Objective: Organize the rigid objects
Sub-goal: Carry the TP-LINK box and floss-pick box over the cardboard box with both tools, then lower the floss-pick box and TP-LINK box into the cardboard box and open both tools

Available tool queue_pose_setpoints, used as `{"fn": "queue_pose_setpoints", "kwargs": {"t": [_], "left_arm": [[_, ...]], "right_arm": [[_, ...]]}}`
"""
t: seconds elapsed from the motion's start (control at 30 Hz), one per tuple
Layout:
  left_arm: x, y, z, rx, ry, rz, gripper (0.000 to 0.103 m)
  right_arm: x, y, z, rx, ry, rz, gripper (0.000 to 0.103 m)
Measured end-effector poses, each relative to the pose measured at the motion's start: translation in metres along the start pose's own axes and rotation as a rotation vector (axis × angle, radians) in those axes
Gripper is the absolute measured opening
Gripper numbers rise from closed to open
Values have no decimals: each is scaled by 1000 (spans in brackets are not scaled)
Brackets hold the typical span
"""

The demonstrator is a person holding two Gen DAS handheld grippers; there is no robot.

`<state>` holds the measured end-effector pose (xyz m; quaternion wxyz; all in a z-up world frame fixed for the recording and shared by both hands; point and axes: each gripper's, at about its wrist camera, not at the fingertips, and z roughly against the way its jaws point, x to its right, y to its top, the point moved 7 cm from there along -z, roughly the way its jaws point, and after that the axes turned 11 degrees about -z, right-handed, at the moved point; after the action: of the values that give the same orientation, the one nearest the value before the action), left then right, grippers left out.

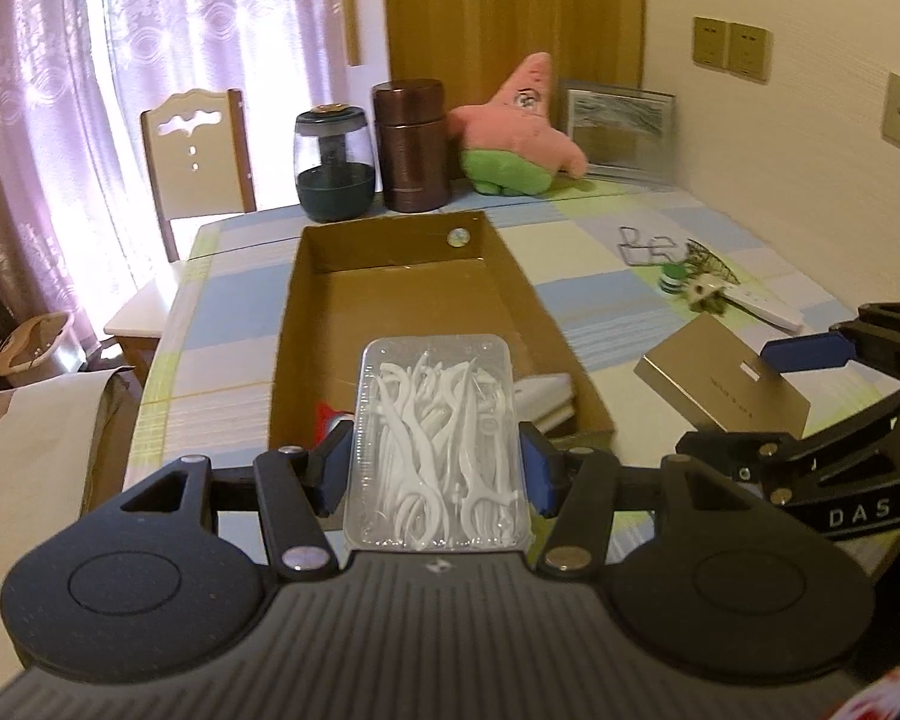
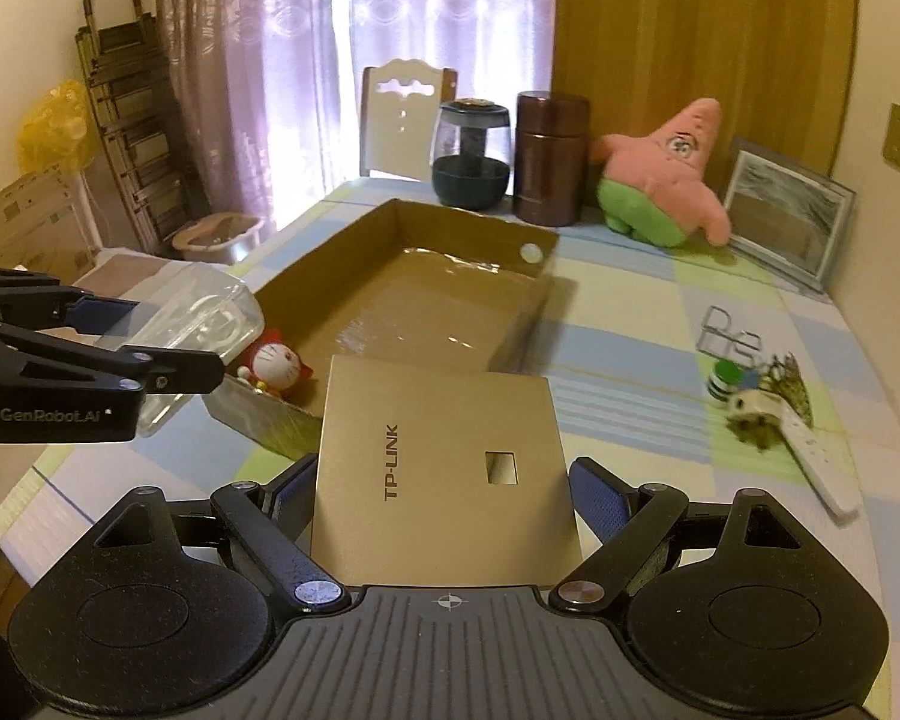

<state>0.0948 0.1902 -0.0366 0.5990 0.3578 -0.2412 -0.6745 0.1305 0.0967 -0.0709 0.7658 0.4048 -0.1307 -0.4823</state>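
Left wrist: left gripper (image 1: pixel 435 462) jaws clamp clear floss-pick case (image 1: pixel 437 438) by its long sides, long axis pointing ahead, over near end of cardboard box (image 1: pixel 414 294) on table (image 1: pixel 618 276).

Right wrist: right gripper (image 2: pixel 444 492) jaws grip flat gold TP-LINK box (image 2: pixel 444 468), just short of box's near wall, so left is nearer.

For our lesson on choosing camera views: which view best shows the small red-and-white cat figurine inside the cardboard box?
The right wrist view: the small red-and-white cat figurine shows its face and body in the near corner of the brown cardboard box. In the left wrist view only a red sliver shows beside the clear plastic floss-pick case.
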Motion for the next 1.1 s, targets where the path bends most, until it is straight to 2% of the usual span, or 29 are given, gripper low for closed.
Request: {"fn": "queue_pose_setpoints", "kwargs": {"t": [0.27,0.47,0.77,1.1], "left_arm": [[-22,5,-27,-13,26,16,51],[-39,11,-54,-21,5,52,51],[-60,32,-95,-6,-9,50,51],[-74,41,-150,-47,-21,78,51]], "right_arm": [[-10,21,-33,-13,20,16,84],[-9,38,-60,-13,14,44,84],[-3,64,-108,-24,33,77,84],[5,79,-158,-51,23,143,84]]}}
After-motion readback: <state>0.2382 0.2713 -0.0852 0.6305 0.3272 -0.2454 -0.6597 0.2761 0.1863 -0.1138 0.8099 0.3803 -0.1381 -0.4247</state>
